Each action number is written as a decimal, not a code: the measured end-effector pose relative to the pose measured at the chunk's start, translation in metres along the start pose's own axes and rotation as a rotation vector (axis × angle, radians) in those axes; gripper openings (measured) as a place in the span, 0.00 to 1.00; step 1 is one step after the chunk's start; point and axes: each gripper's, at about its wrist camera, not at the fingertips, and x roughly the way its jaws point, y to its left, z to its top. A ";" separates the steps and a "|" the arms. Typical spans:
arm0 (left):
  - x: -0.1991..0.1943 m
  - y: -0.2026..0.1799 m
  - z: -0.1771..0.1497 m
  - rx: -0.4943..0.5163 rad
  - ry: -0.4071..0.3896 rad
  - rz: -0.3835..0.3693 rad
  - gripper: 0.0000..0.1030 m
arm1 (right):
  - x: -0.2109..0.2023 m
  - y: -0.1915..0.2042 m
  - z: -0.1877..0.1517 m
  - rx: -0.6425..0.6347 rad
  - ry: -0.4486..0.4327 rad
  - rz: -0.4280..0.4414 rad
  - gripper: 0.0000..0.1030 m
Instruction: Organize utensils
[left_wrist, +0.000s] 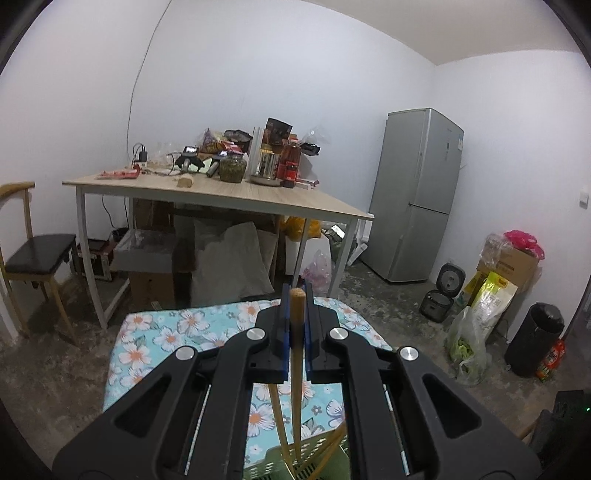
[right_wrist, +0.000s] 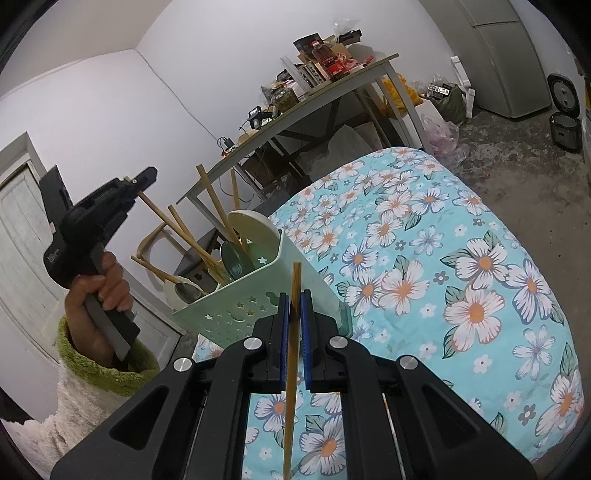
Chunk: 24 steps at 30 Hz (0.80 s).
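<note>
Nearest us, our right gripper (right_wrist: 294, 295) is clenched on a thin bamboo chopstick (right_wrist: 291, 354), whose lower end runs out of frame. Our left gripper (left_wrist: 296, 295) is clamped on a thicker wooden chopstick (left_wrist: 296, 332); its tip drops toward the pale green plastic utensil holder (left_wrist: 273, 461), mostly hidden behind the gripper body. In the right wrist view that holder (right_wrist: 255, 295) stands on the turquoise floral cloth (right_wrist: 461, 258), crowded with chopsticks and spoons we cannot count. Beyond, a cluttered wooden table (left_wrist: 221, 192) and a grey fridge (left_wrist: 417, 192); the items there blur together.
</note>
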 end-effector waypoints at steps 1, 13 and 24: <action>-0.001 0.003 -0.001 -0.017 -0.002 -0.010 0.05 | -0.001 0.001 0.000 -0.004 -0.001 0.000 0.06; -0.043 0.014 -0.001 -0.077 -0.053 -0.047 0.40 | -0.034 0.041 0.019 -0.138 -0.106 0.010 0.06; -0.125 0.037 -0.042 -0.077 -0.050 -0.020 0.71 | -0.091 0.119 0.080 -0.362 -0.369 0.069 0.06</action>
